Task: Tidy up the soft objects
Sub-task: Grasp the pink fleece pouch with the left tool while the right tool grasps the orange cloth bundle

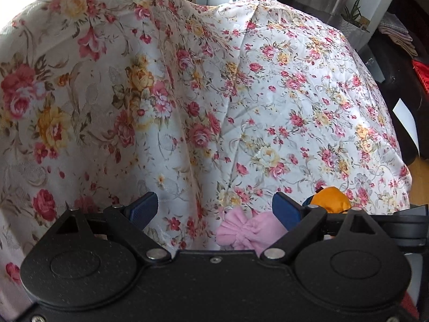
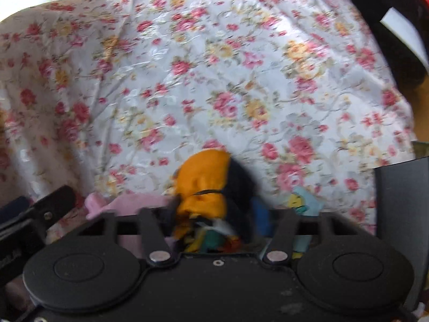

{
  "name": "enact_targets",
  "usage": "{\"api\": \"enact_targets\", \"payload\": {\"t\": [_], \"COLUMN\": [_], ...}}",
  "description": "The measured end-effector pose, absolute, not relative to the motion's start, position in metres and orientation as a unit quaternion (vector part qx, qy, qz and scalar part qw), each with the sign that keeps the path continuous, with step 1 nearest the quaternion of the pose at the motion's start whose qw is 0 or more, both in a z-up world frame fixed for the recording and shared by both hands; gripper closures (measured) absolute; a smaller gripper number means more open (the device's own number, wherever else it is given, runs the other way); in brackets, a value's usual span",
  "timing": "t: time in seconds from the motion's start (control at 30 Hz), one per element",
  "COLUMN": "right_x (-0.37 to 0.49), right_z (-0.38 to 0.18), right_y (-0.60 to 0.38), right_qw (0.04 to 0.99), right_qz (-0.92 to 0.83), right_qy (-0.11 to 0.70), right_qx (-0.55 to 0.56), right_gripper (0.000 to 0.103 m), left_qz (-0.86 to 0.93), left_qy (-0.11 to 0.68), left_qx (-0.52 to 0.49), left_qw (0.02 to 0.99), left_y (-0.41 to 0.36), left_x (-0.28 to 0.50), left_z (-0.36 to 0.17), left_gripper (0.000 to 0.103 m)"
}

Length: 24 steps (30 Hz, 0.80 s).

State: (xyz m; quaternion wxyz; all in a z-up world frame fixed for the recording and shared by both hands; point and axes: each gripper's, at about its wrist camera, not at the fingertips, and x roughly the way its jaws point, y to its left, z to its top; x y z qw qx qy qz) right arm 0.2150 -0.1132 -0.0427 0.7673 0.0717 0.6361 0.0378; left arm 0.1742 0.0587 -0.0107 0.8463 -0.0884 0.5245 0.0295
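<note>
While right tongs (image 2: 211, 209) clamp orange mitten (image 2: 203, 185), floral cloth (image 2: 214, 80) lies bare.

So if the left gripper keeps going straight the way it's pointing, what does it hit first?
Most likely the floral bedsheet: nothing stands between the open left gripper and the fabric. The soft pink bow-shaped item lies just right of centre and may brush the right finger; depth is unclear.

Left gripper (image 1: 214, 209) open over pink cloth (image 1: 249, 234), floral sheet (image 1: 268, 107).

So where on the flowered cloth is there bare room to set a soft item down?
The flowered cloth lies bare beyond the pink gathered fabric piece and the orange stuffed toy. It is crowded near both grippers, where those items and a light blue piece cluster.
</note>
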Motion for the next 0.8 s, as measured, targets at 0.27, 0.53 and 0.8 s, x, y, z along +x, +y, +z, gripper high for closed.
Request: {"api": "enact_targets", "payload": {"t": [0.27,0.53,0.8], "right_x": [0.209,0.194,0.176], "right_z": [-0.021,-0.001,0.009], "right_y": [-0.136,-0.163,-0.168], "right_qw": [0.807,0.824,0.835], "right_qz": [-0.011,-0.021,-0.016], "right_qy": [0.586,0.558,0.543], "right_qx": [0.072,0.098,0.088], "right_gripper": [0.063,0.063,0.063], "left_qz": [-0.034,-0.101,-0.095], "left_qy": [0.541,0.557,0.579], "left_qx": [-0.064,-0.024,0.000], "left_qw": [0.838,0.824,0.810], "left_y": [0.037,0.009,0.003], "left_x": [0.171,0.162,0.161], "left_z": [-0.015,-0.026,-0.045], "left_gripper": [0.014,0.014,0.014]}}
